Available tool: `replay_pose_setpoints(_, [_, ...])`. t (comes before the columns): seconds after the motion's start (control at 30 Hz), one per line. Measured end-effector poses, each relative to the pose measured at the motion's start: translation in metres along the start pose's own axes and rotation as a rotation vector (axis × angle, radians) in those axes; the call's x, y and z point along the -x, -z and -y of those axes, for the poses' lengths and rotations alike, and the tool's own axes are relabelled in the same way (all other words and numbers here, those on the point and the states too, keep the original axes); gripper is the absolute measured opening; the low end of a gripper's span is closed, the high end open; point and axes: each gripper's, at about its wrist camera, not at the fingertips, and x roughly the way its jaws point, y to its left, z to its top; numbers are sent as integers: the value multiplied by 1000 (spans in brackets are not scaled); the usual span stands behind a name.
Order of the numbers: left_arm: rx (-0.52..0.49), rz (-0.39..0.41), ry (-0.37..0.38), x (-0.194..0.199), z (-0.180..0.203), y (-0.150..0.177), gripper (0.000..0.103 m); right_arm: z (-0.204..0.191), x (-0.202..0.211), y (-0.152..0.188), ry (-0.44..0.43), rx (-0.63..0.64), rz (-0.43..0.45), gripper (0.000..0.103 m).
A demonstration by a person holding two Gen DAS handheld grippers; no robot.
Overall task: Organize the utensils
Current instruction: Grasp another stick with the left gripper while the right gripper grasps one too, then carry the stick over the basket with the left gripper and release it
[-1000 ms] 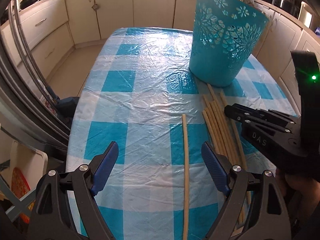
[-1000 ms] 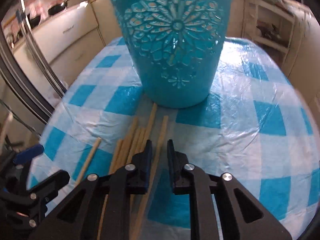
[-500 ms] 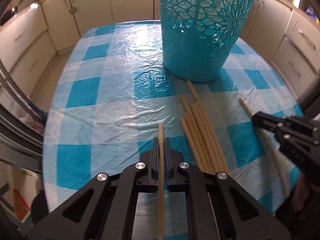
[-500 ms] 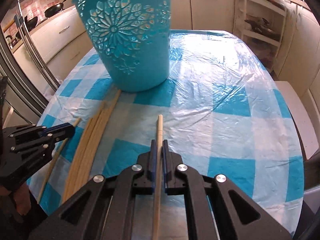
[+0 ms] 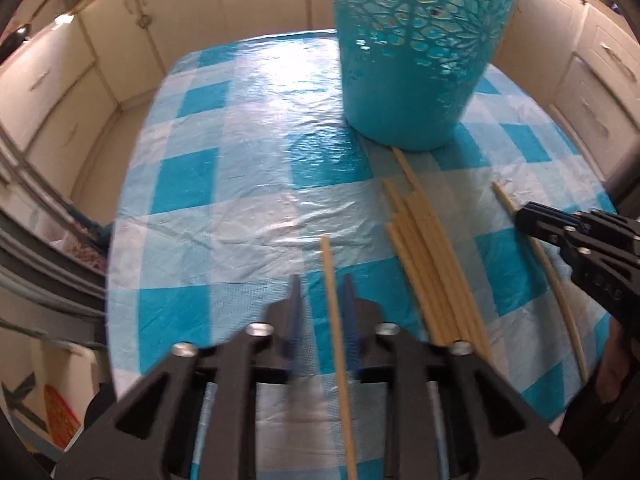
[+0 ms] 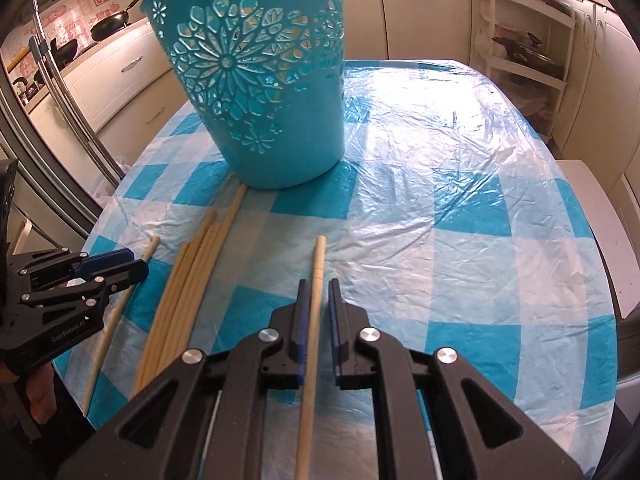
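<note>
Nearest you, the left tongs [image 5: 320,284] stand apart, blurred, with a thin pale wooden stick [image 5: 326,264] running loose between the blue pads, so nothing is gripped there. Lift now and it stays on the blue-and-white checked plastic tablecloth [image 5: 240,160]. The right tongs [image 6: 318,288] are closed about a second pale wooden stick [image 6: 319,256], but a sliver of gap shows by one pad. That hold looks light to me, so the stick may swivel or slip when you tilt it. Between the two tongs lies the bundle of pale sticks [image 5: 424,256]; a careless sweep would scatter it. Beyond them stands the turquoise cut-out plastic basket [image 5: 408,80]; a long stick could catch its rim and tip it.
</note>
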Motion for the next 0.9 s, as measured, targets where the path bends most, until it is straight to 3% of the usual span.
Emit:
replay_pose_setpoints(0.1, [14, 11, 18, 9, -6, -4, 5, 2, 1, 2, -2, 3, 16, 7])
replay_pose_setpoints(0.2, [91, 100, 55, 41, -21, -13, 5, 6, 2, 5, -21, -8, 42, 7])
replay_pose_setpoints(0.4, [158, 482, 196, 155, -39, -54, 5, 11, 2, 6, -58, -39, 57, 7])
replay_pose_setpoints(0.47, [147, 624, 226, 190, -35, -73, 5, 11, 2, 6, -60, -42, 58, 7])
replay_pose_setpoints(0.57, [147, 777, 243, 219, -24, -100, 5, 12, 2, 5, -69, -50, 59, 7])
replay_pose_setpoints(0.77, [221, 966, 198, 219, -2, -153, 5, 17, 2, 6, -95, -76, 63, 7])
replay_pose_setpoints(0.9, [268, 1007, 149, 204, 9, -172, 5, 19, 1, 6, -116, -96, 63, 7])
